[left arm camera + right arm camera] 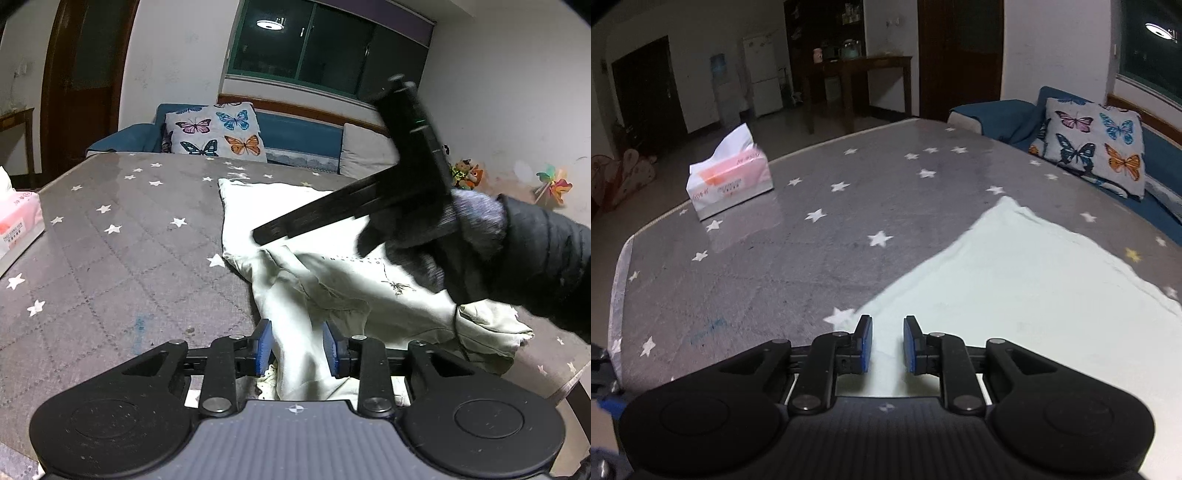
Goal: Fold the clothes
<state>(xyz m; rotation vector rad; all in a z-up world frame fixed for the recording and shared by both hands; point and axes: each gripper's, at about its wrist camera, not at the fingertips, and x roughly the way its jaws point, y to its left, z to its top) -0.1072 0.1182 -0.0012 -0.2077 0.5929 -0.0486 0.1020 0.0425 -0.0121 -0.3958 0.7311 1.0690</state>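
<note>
A white garment (369, 295) with a small print lies crumpled on the grey star-patterned table (129, 240). My left gripper (297, 347) stands open at the near edge. A bunched strip of the garment runs between its blue pads (263, 349), which do not press on it. A gloved hand holds my right gripper (258, 236) over the garment's left edge, its fingers pointing left. In the right wrist view the right gripper (888, 343) hovers above the flat white garment (1015, 277). Its jaws stand narrowly apart with nothing between them.
A pink tissue pack (729, 184) sits on the table's far left part. A blue sofa (295, 136) with a butterfly cushion (214, 129) runs behind the table. A dark sleeve (546, 266) crosses the right side. Bare tablecloth spreads to the garment's left.
</note>
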